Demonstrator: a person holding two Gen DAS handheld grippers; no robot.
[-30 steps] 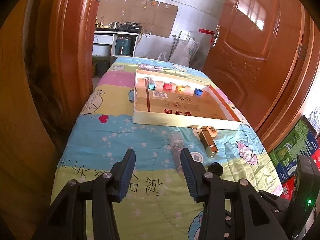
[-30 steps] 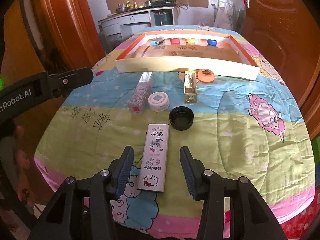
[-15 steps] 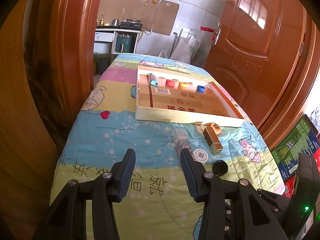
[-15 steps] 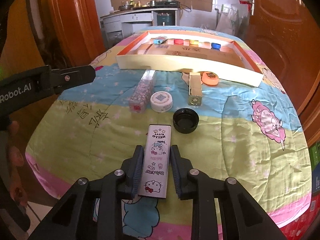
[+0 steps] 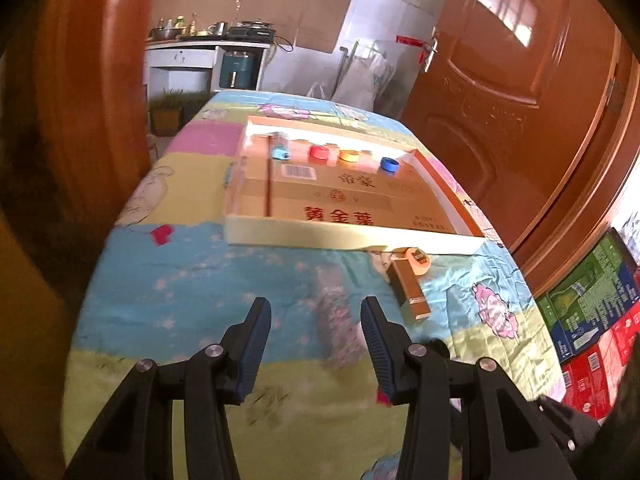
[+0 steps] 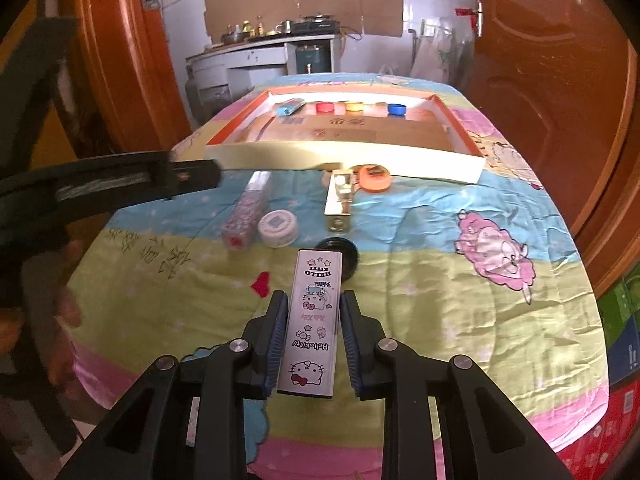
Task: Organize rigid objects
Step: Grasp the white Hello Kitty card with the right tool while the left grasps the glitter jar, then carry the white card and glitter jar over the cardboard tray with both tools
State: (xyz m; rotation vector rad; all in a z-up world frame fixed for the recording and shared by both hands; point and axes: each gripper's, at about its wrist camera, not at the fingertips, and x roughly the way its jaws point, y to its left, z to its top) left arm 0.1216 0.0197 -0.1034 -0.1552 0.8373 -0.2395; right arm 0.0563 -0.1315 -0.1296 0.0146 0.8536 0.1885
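The left wrist view is smeared by motion, so the speckled pink tube point(image 5: 335, 320) lying between the spread fingers of the left gripper point(image 5: 316, 316) reads only as a pale streak; the jaws stand wide apart with nothing in them. The white round lid point(image 6: 278, 227) beside that tube is clear only from the right wrist view. The black cap point(image 6: 347, 254) is half hidden there behind the far end of the Hello Kitty box point(image 6: 313, 322), a flat, glossy white rectangular tin or carton, which of the two is hard to say.

The right gripper point(image 6: 313, 318) pinches that box along its long sides, blue ribbed pads pressed against both edges, and the box appears lifted slightly off the quilt point(image 6: 460, 308), a shiny, wrinkled cartoon-print cover.

Further out lie a gold metallic rectangular case point(image 6: 339, 204) and an orange rounded timer-like gadget point(image 6: 374, 177), touching or nearly so, just in front of the shallow cardboard tray point(image 6: 348, 158). Along the tray's far wall sit a light blue tube point(image 6: 291, 106), then red point(image 6: 324, 107), yellow point(image 6: 353, 106) and blue bottle caps point(image 6: 397, 109).
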